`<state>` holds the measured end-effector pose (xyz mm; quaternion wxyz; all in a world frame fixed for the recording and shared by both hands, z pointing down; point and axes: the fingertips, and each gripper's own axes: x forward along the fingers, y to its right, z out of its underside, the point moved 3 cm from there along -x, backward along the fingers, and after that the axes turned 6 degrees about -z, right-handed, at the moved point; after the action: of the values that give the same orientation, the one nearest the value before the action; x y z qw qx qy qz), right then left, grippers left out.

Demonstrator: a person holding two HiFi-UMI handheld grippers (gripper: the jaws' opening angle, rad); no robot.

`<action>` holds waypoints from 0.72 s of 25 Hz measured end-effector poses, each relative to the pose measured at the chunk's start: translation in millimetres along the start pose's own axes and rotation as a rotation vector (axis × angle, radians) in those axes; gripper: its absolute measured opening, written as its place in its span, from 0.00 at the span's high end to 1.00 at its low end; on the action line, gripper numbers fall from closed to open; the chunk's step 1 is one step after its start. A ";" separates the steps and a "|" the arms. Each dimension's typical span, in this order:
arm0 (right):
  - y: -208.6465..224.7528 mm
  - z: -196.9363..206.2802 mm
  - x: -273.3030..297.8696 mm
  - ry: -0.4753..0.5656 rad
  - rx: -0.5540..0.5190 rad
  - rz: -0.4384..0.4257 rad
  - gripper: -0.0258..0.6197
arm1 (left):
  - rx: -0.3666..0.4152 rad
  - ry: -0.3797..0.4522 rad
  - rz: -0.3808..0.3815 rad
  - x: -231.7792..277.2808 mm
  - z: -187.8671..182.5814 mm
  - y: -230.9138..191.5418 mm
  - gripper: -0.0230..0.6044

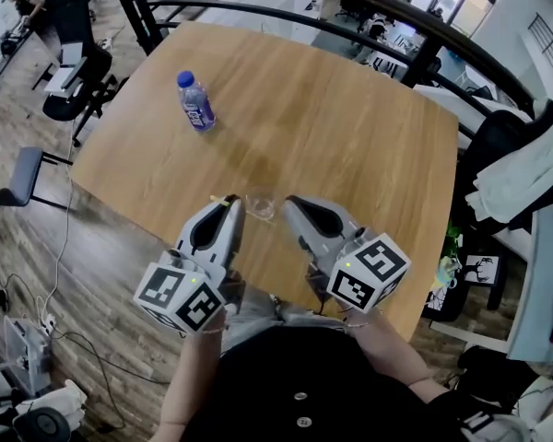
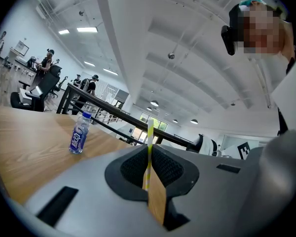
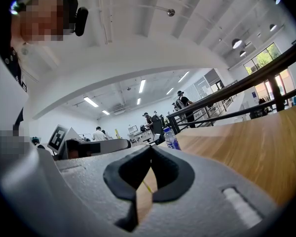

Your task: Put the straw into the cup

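A small clear cup point(image 1: 261, 203) stands on the wooden table point(image 1: 332, 127) near its front edge, between my two grippers. My left gripper point(image 1: 229, 203) lies just left of the cup and is shut on a yellow-and-white striped straw point(image 2: 150, 141). The straw stands upright between the pads and sticks out past the jaws. In the head view only a short bit of the straw point(image 1: 219, 198) shows at the jaw tips. My right gripper point(image 1: 290, 203) lies just right of the cup. Its jaws point(image 3: 149, 150) meet at the tips with nothing held. Neither gripper view shows the cup.
A capped water bottle point(image 1: 195, 101) with a blue label stands at the far left of the table, also in the left gripper view point(image 2: 79, 135). A dark railing point(image 1: 286, 7) runs behind the table. Office chairs point(image 1: 74, 72) and people are beyond it.
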<state>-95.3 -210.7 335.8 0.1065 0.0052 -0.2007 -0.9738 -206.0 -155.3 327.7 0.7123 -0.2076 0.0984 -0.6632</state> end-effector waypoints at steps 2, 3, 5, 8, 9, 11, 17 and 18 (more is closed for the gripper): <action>0.9 -0.6 0.4 0.008 0.001 0.009 0.96 | -0.003 -0.004 0.007 2.9 -1.9 -2.5 0.90; 1.5 -1.1 0.1 0.012 0.002 0.015 0.96 | -0.003 -0.008 0.013 4.3 -2.7 -3.0 0.90; 2.8 -2.2 -1.0 0.022 0.003 0.031 0.96 | 0.002 -0.015 0.026 6.7 -4.6 -3.1 0.90; 2.8 -5.2 -2.4 0.042 0.004 0.054 0.96 | 0.011 -0.021 0.049 9.4 -9.6 -3.1 0.90; 2.6 -6.6 -2.7 0.049 0.003 0.061 0.96 | 0.015 -0.021 0.057 10.1 -11.8 -3.3 0.90; 3.5 -9.1 -2.4 0.064 0.000 0.079 0.96 | 0.023 -0.021 0.070 11.9 -16.0 -4.8 0.90; 11.9 -11.6 1.4 0.083 0.004 0.144 0.96 | 0.038 -0.031 0.102 19.1 -27.2 -15.6 0.90; 13.0 -10.9 1.3 0.085 0.006 0.154 0.96 | 0.038 -0.032 0.107 20.1 -28.4 -17.3 0.90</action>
<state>-93.4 -226.9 330.9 0.1894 0.0314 -0.1989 -0.9610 -231.4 -180.5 312.4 0.7519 -0.1992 0.0854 -0.6226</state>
